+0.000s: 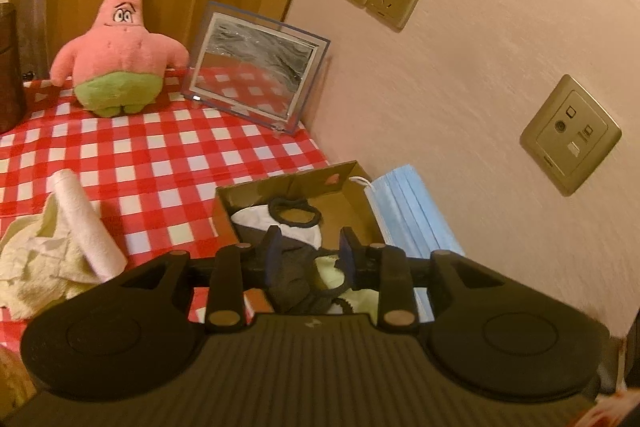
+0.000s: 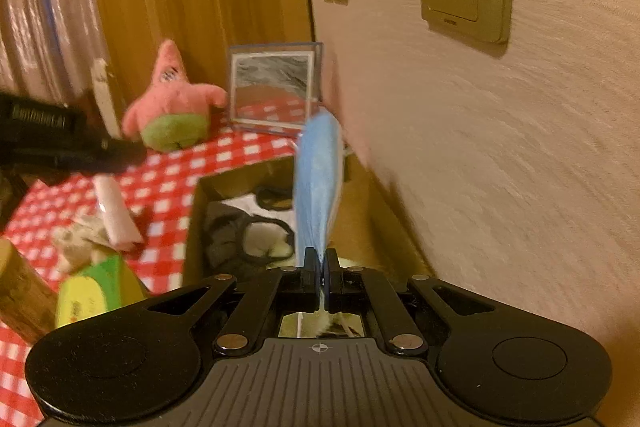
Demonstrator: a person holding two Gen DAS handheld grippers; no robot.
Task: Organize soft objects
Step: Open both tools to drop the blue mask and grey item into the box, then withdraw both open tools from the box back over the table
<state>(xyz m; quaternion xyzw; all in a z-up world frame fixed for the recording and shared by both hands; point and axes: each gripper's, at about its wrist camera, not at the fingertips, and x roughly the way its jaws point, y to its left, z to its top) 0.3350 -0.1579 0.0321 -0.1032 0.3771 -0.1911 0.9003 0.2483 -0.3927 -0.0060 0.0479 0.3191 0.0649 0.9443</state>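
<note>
Over checkered tablecloth (image 2: 168, 187), right gripper (image 2: 320, 259) pinches blue mask (image 2: 318, 179).

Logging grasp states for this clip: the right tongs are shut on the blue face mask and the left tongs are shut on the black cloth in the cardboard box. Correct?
Partly. The right tongs are shut on the blue face mask. But the left wrist view shows the left tongs open, fingers apart above the black cloth in the cardboard box, gripping nothing.

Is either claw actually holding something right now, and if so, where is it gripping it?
The right claw pinches the blue face mask by its near edge, above the cardboard box. The left claw is open, holding nothing.
</note>
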